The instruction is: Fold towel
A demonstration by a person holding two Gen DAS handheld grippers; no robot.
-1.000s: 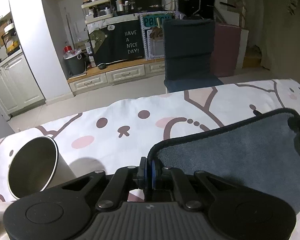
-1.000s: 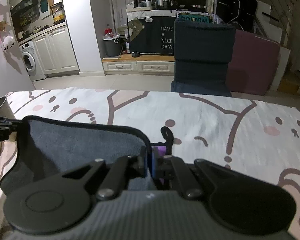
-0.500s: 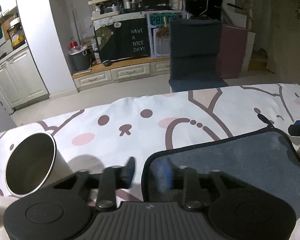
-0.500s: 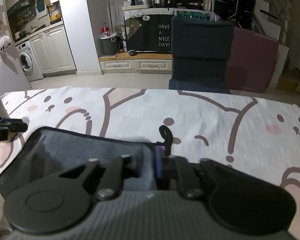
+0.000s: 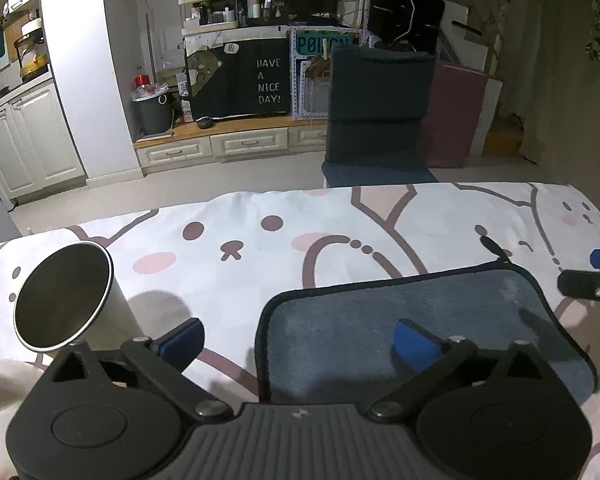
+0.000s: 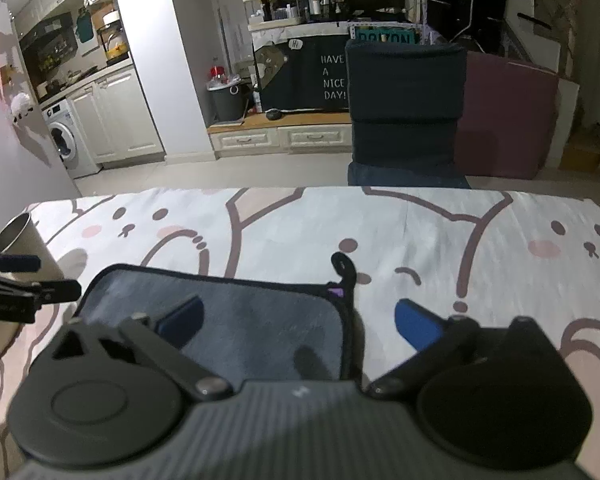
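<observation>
Both hand-held grippers, left (image 5: 298, 338) and right (image 6: 298, 322), were pinching the towel's (image 5: 412, 320) near corners a second ago; now they gape wide, holding nothing. The towel lies flat on the table (image 5: 260, 256), so this fold looks finished. A cup (image 5: 66, 296) stands to its left.

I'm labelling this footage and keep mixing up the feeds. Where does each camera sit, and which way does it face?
Left wrist: on the left gripper, looking forward over the grey folded towel and steel cup; its own open fingers show.
Right wrist: on the right gripper, over the towel's loop corner; open fingers show.
Shared: towel, cup, bunny-print cloth, each other's gripper.
</observation>
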